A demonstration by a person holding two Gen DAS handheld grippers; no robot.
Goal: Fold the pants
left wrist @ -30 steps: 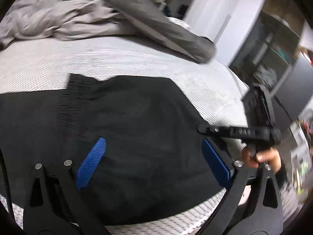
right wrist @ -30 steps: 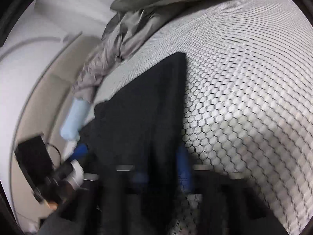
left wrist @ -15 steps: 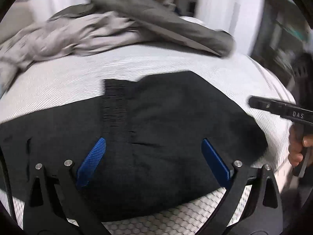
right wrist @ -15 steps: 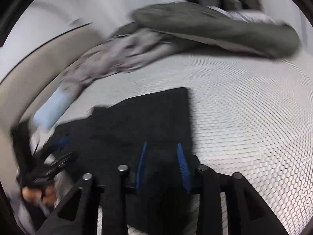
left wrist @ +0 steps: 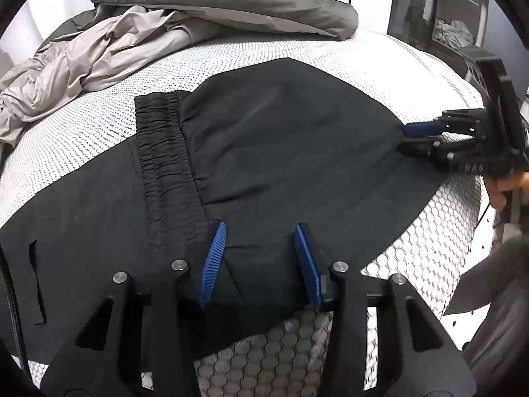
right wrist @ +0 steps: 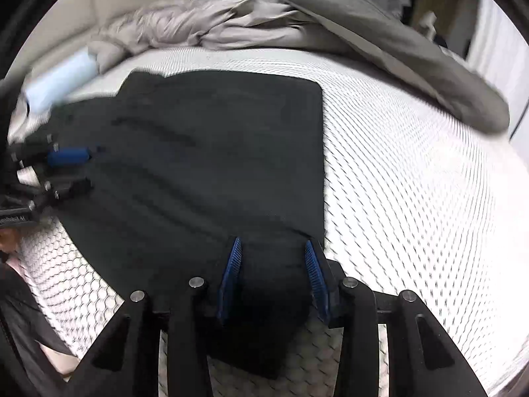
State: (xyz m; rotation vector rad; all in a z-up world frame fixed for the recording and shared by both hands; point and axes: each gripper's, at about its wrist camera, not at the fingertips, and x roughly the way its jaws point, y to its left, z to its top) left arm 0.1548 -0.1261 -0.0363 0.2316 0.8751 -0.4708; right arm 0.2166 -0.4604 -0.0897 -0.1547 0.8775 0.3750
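Pants (left wrist: 281, 152) on mattress (left wrist: 429, 251), fabric between both tools' parted pads

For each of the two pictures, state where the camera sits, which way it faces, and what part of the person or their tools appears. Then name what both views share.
Left wrist: sits on the left tongs, looking over the black pants toward the grey bedding; the right tongs and a hand show.
Right wrist: sits on the right tongs, facing across the pants; the left tongs show.
Shared: pants, white mattress, bedding.
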